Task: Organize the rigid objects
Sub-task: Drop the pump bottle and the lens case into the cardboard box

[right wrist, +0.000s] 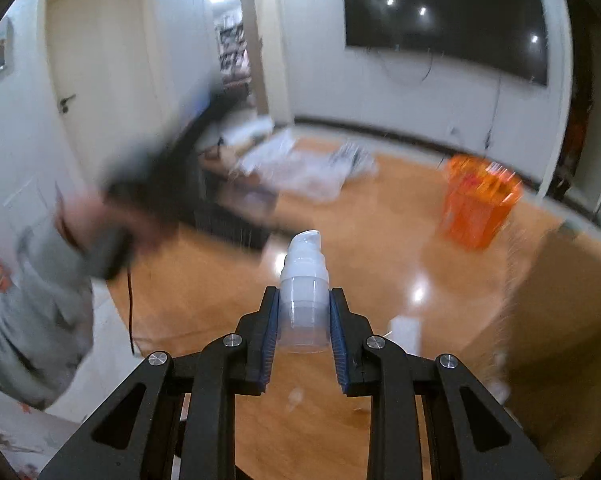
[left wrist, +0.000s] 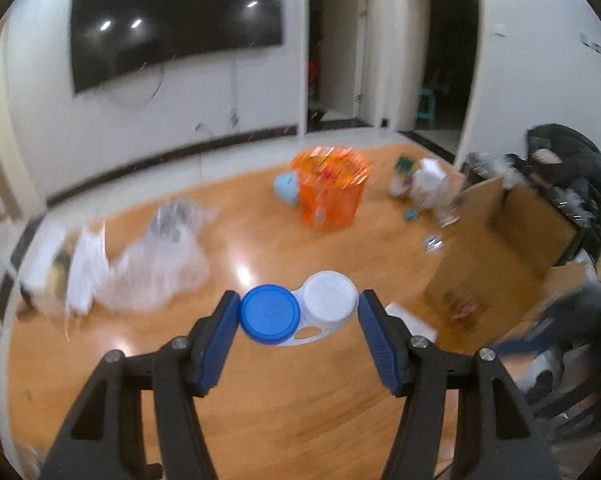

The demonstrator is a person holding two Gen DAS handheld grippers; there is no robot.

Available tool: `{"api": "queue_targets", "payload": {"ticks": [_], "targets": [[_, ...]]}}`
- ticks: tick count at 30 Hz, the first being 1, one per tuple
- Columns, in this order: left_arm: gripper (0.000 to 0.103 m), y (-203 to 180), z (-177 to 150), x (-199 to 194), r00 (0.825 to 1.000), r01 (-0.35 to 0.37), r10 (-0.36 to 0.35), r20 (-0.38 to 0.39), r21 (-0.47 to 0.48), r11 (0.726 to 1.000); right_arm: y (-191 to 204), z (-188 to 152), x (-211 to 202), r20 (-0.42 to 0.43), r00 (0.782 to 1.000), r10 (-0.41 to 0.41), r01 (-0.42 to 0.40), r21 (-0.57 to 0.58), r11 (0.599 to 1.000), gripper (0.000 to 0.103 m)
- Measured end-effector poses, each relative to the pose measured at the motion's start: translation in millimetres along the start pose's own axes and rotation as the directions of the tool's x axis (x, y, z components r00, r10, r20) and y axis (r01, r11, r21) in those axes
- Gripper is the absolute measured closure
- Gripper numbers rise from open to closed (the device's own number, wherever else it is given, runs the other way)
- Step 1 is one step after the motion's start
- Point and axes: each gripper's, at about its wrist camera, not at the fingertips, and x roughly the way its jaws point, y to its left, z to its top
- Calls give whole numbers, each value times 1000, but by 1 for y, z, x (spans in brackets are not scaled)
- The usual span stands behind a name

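Note:
In the left wrist view my left gripper point(left wrist: 298, 310) is shut on a contact lens case point(left wrist: 300, 308) with one blue cap and one white cap, held above the wooden table point(left wrist: 260, 392). In the right wrist view my right gripper point(right wrist: 303, 312) is shut on a small clear pump bottle point(right wrist: 303, 292) with a white nozzle that points away from me. An orange basket point(left wrist: 328, 192) stands at the far middle of the table and shows as the orange basket point(right wrist: 478, 208) at the right of the right wrist view. Both views are blurred by motion.
An open cardboard box point(left wrist: 496, 252) stands at the right of the table. Clear plastic bags point(left wrist: 148, 260) lie at the left, and small bottles point(left wrist: 428, 188) cluster beyond the box. A person's grey sleeve point(right wrist: 32, 292) and a blurred dark device are at the left of the right wrist view.

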Motion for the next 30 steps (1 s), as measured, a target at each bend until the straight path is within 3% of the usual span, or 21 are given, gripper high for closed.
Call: {"api": "queue_targets", "payload": {"ticks": [4,7,13,15,17,19,21,23,27,30], "targets": [[45,-33,36,-21,992,124,-126,17,96,988,-24,8,-43,74,985,-154,153,22,988,83],[45,-73,58,-21,973,228,-231,-3,177,957,-54,3,-65,74,961,-265,258,94,961,83],[45,-162,83,-2,905,424,-406,-126,332,843,-104,-19,-62,-80,916,-394,402,177,898,83],[45,-188,87,9,886,464,-429,-176,363,808,-115,-26,-56,-136,907,-398,418,187,889,83],[45,-212,86,24,886,464,-412,-215,408,786,-120,-33,-50,-174,895,-411,440,182,880,83],[45,-226,87,39,875,483,-410,-259,410,774,-122,-38,-47,-202,873,-443,476,160,865,83],[44,-236,85,52,868,494,-403,-292,409,767,-124,-42,-46,-211,864,-458,491,145,859,82],[32,-236,81,59,868,492,-396,-301,409,768,-122,-45,-47,-208,869,-448,480,145,865,81],[28,-222,85,60,878,475,-396,-269,381,794,-115,-38,-52,-158,885,-437,460,161,873,79],[28,-198,89,54,893,448,-395,-214,344,825,-103,-27,-58,-79,917,-391,398,174,901,79]]}}
